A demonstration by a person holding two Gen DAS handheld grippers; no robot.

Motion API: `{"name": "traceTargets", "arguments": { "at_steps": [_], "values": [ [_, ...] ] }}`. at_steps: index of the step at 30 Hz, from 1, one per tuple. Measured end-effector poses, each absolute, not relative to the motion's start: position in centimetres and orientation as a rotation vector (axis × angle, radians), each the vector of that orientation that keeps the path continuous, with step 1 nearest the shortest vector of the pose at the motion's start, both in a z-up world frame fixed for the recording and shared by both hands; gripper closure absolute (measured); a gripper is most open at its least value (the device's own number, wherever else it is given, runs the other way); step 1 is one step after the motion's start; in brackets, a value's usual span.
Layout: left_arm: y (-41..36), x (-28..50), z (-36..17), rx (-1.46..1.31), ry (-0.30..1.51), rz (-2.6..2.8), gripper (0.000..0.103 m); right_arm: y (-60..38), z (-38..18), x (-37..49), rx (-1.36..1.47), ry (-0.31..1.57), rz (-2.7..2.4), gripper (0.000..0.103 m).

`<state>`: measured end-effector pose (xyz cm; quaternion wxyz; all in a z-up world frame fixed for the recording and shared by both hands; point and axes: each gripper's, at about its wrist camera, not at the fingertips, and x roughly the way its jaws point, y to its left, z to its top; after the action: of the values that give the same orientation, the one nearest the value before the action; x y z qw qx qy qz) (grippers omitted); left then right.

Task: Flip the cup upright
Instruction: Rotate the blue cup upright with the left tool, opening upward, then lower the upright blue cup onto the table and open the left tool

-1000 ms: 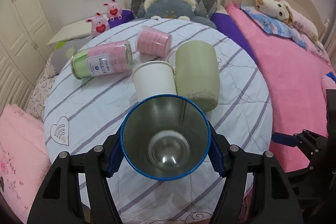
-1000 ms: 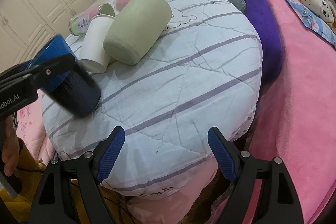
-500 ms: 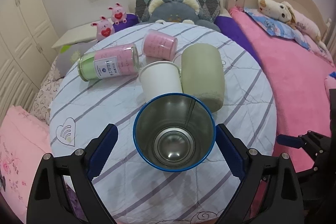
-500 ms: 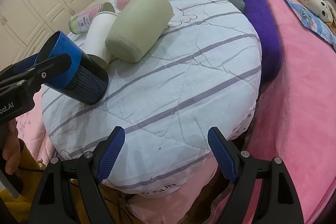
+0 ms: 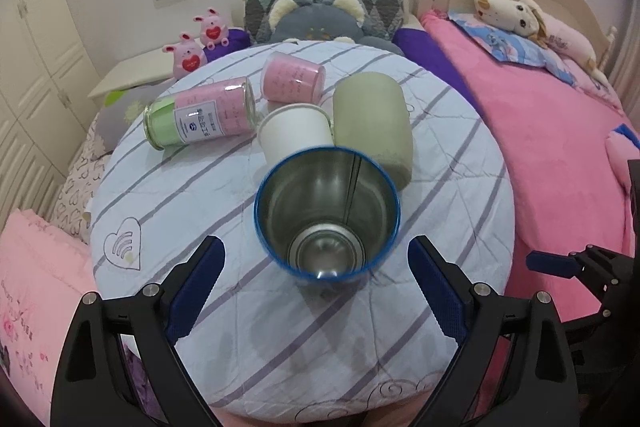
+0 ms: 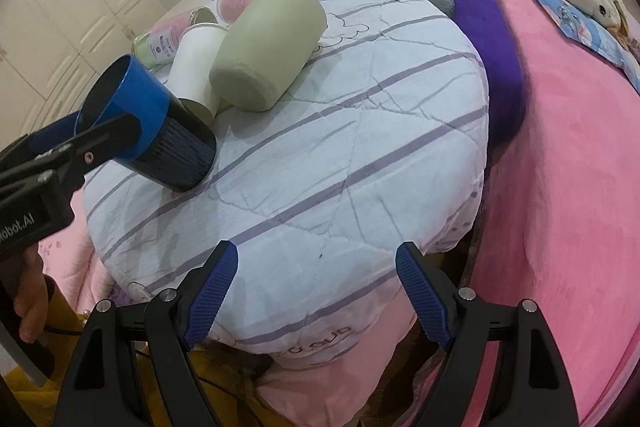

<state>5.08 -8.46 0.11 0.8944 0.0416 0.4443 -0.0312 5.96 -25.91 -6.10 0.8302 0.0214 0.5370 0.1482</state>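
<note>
Blue cup (image 5: pixel 327 215) upright on soft quilted counter (image 5: pixel 440 163); left tongs (image 5: pixel 316 283) open, right tongs (image 6: pixel 316 291) open, empty. Risk: padding tips cup.

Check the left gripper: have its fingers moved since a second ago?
Yes. The left gripper has opened and drawn back from the blue cup, which now stands free on the striped table.

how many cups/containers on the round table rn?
5. Blue cup standing nearest the left tongs; white cup, green cup, pink cup and labelled jar lying behind it. None looks hidden.
</note>
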Motion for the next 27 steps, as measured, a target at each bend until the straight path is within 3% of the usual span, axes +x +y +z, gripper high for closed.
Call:
{"name": "traceTargets", "arguments": {
  "at_steps": [8,17,27],
  "values": [
    [-6.8,2.7,0.0,0.102,0.897,-0.102,0.009,-24.8,-5.3,3.1,0.083,1.1,0.258,0.02],
    [-3.6,-0.3,0.0,0.102,0.837,-0.103,0.009,-20.8,-3.4,-1.1,-0.045,0.911,0.171,0.02],
    [-1.5,-3.3,-0.3,0.105,0.699,-0.121,0.009,-18.9,-2.9,-3.9,-0.002,0.722,0.183,0.02]
  ]
}}
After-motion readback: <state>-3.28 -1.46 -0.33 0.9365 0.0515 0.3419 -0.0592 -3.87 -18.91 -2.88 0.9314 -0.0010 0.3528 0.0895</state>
